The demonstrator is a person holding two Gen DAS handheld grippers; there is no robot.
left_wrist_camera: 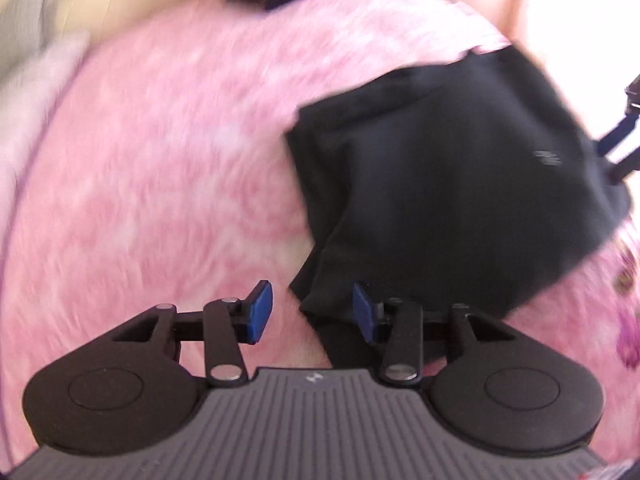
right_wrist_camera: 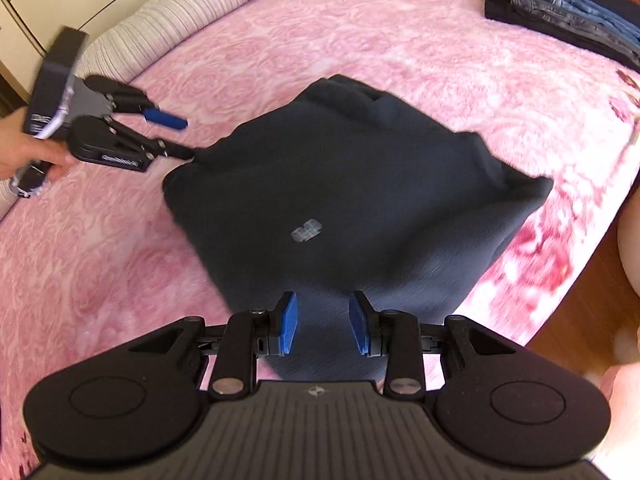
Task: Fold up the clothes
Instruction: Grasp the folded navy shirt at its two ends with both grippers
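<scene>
A folded black garment with a small grey logo lies on the pink blanket. It also shows in the left wrist view, at the right. My left gripper is open, its blue pads astride a corner of the garment; in the right wrist view it sits at the garment's left edge. My right gripper is open just above the garment's near edge, with cloth between the pads but not pinched. Its fingers show at the garment's far right in the left wrist view.
A stack of folded jeans and dark clothes sits at the far right of the bed. A striped pillow lies along the far left edge. The wooden floor shows past the bed's right edge.
</scene>
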